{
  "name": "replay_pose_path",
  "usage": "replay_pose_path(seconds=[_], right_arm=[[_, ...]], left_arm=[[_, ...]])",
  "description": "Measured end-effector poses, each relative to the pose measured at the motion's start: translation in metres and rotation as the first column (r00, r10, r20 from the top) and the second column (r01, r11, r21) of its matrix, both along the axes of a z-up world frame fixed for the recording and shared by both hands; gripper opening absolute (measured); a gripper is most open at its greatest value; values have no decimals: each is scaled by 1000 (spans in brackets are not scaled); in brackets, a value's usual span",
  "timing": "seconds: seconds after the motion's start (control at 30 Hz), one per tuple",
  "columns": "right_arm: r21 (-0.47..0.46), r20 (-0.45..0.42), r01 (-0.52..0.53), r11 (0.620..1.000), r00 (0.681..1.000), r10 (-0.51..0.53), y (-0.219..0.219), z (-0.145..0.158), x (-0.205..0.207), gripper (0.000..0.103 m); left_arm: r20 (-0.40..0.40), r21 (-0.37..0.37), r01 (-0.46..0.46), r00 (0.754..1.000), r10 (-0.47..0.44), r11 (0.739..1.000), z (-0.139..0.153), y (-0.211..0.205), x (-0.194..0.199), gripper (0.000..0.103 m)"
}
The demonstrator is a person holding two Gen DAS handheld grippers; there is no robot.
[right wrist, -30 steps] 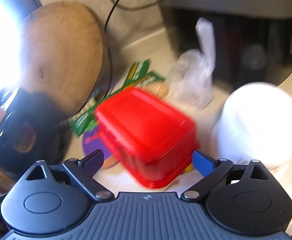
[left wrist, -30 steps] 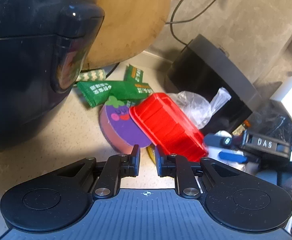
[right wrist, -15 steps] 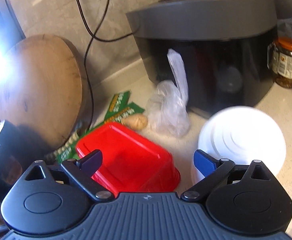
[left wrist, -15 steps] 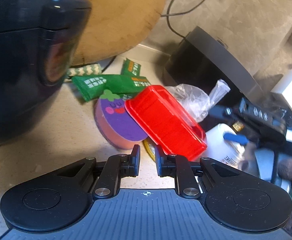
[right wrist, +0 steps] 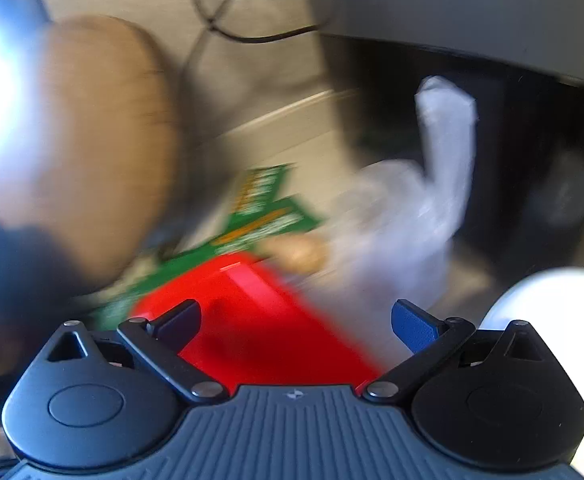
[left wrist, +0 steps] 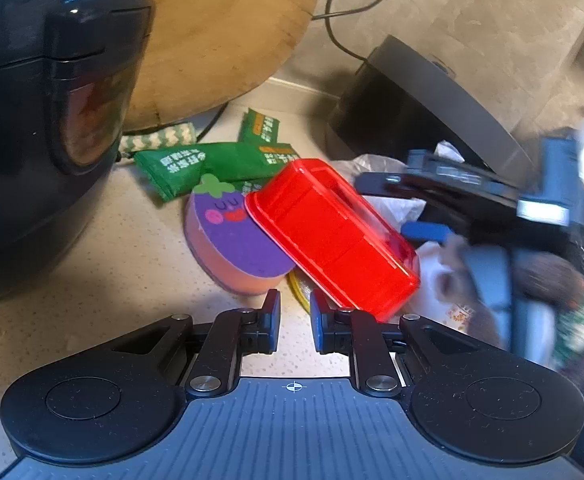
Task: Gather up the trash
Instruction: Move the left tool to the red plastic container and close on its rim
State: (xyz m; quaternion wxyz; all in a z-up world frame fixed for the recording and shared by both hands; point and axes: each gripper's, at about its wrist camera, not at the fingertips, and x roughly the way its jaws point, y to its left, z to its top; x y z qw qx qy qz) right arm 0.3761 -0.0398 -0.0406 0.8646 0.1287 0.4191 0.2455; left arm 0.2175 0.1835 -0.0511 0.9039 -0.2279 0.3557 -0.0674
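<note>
While the red container (left wrist: 332, 236) lies tilted on the purple sponge (left wrist: 236, 236), we see our right gripper (right wrist: 296, 320) opening wide over that container and our left gripper (left wrist: 295, 312) narrowly parted, empty, just before it.

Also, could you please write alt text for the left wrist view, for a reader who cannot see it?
A red plastic container lies tilted on a speckled counter, leaning over a purple eggplant-shaped sponge, just beyond the narrowly parted left gripper, which holds nothing. Green snack wrappers lie behind, a black cooker stands left, and the blurred right gripper enters from the right.
</note>
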Motion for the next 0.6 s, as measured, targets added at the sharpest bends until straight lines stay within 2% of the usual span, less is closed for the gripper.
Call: replay_pose_path(seconds=[0.07,0.17,0.23,0.27,0.33,0.4,0.5,0.6], right_arm=[[111,-68,-58,992,996,65,-6,4,-16,103],[270,-133,-106,957,980,146,-17,7,-44,103],[302,-130,-98,948,981,142,-24,10,-60,103],[278,-107,-78,957,988,111,-27,13,-66,103],[172,-32,-20,985,999,26,-31,18,-71,103],[93,0,51,994,999,-51,-36,19,-63,103],[100,-13,65,993,998,-64,-40,17,-45,103],[50,19,30,998,999,-31,-28,21,-27,103]], left_arm=[[1,-6,-3,1000,3,1000,-1,1,-1,19],[-9,-8,-6,1000,6,1000,-7,5,-4,19],[-30,-15,-25,999,25,1000,-15,12,-5,19],[-42,-26,-36,999,35,999,-20,15,-5,19],[-55,-57,-56,997,53,997,-28,20,-4,19],[-36,-110,-55,998,51,992,-32,21,-1,19],[16,-218,2,1000,2,976,-36,19,7,19],[13,-276,35,999,-33,960,-41,12,20,19]])
